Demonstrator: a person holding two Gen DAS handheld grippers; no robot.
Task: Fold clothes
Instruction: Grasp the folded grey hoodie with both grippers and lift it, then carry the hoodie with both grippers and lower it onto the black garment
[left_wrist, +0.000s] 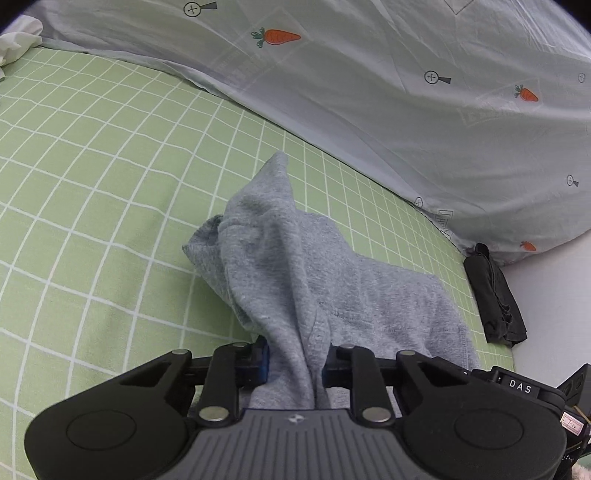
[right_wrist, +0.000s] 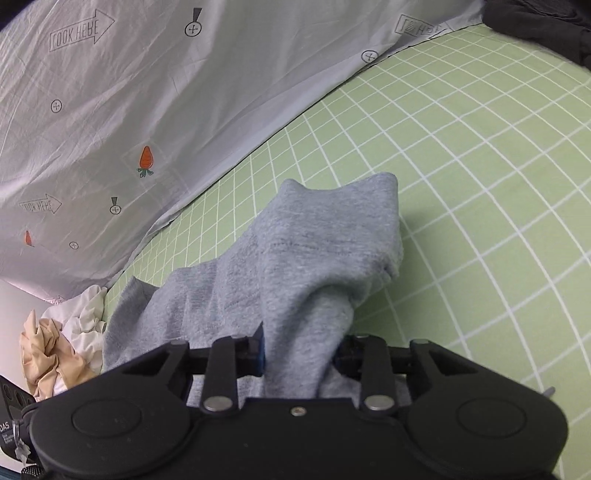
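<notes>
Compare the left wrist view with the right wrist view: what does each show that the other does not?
Only the left wrist view: the folded black garment at the sheet's edge, and the left gripper, jaws shut on the grey garment.

Only the right wrist view: the beige and white clothes pile, "LOOK HERE" arrows on the duvet, and the right gripper, jaws shut on the grey garment.

Both: the green checked sheet and the carrot-print duvet.
</notes>
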